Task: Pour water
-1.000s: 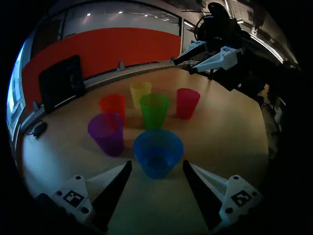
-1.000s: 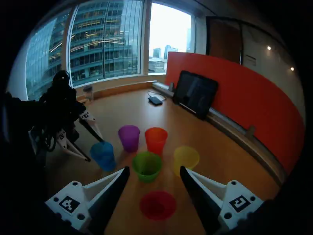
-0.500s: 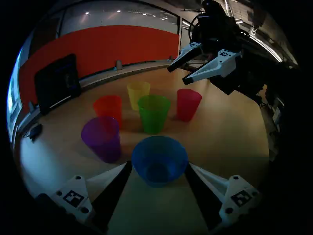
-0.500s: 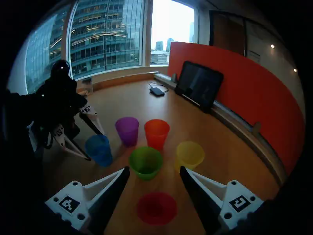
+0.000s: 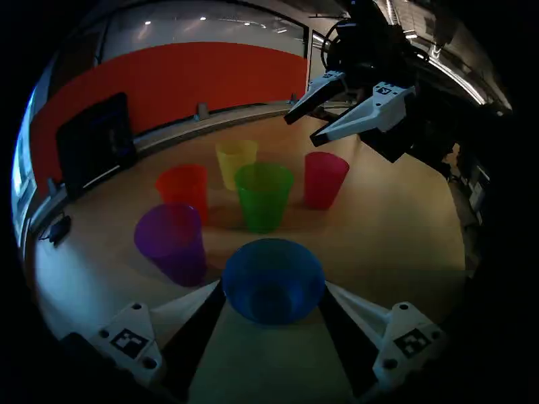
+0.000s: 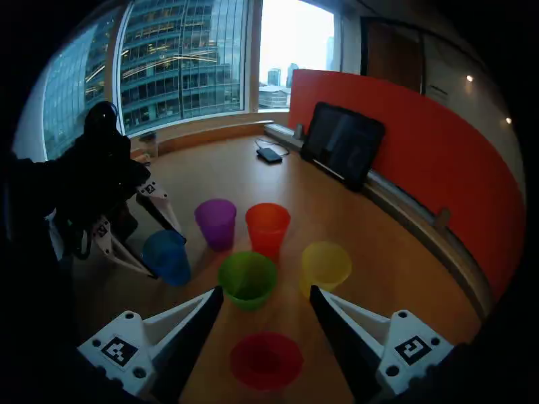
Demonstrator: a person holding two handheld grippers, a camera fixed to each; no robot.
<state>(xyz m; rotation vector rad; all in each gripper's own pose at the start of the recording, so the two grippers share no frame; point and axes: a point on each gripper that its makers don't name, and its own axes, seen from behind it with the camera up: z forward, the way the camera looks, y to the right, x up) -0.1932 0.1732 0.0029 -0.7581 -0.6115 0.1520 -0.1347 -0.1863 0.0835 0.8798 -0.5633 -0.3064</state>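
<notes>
left hand-held gripper (image 5: 271, 288): fingers spread, blue cup (image 5: 273, 269) between them, contact unclear
blue cup: on tabletop (image 5: 391, 222), just in front of green cup (image 5: 264, 195), as the left gripper view sees it
purple cup (image 5: 172, 242): front-left of green cup
orange cup (image 5: 182, 192): left of green cup
red cup (image 5: 325, 178): right of green cup
yellow cup (image 5: 236, 161): behind green cup
right hand-held gripper (image 5: 300, 131): fingers spread, airborne over red cup, right of green cup

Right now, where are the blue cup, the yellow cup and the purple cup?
blue cup (image 5: 273, 283), left gripper view, its middle
yellow cup (image 6: 326, 275), right gripper view, front wall
purple cup (image 6: 215, 230), right gripper view, side wall
</notes>
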